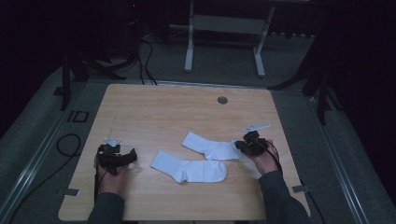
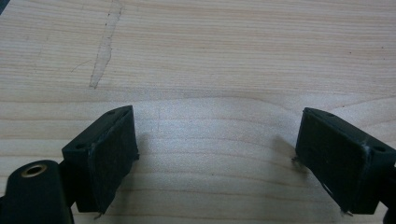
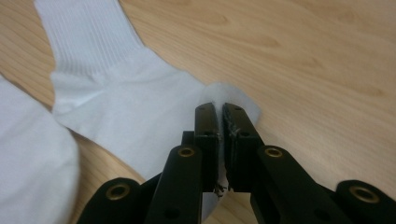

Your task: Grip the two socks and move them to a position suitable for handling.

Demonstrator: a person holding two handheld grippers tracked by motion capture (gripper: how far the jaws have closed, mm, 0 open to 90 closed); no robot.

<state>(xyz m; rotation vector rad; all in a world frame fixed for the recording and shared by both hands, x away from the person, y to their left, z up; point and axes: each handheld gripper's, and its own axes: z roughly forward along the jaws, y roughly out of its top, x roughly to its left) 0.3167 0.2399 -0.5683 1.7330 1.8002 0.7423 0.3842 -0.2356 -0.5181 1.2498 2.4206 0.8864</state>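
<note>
Now, right gripper [image 3: 219,109]: jaws pinched tight on the toe end of the far white sock [image 3: 121,102]; fabric pokes out between them
Left gripper [image 2: 217,154]: jaws spread wide over bare wood, gripping nothing
Far sock [image 1: 210,147]: flat on the wooden table [image 1: 159,107], toe toward the right gripper [image 1: 246,143]
Near sock [image 1: 189,169]: just beside it; left gripper [image 1: 122,157] well apart

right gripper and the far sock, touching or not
Touching. The right gripper view shows the right gripper with its jaws pinched shut on the toe end of the far sock.
</note>
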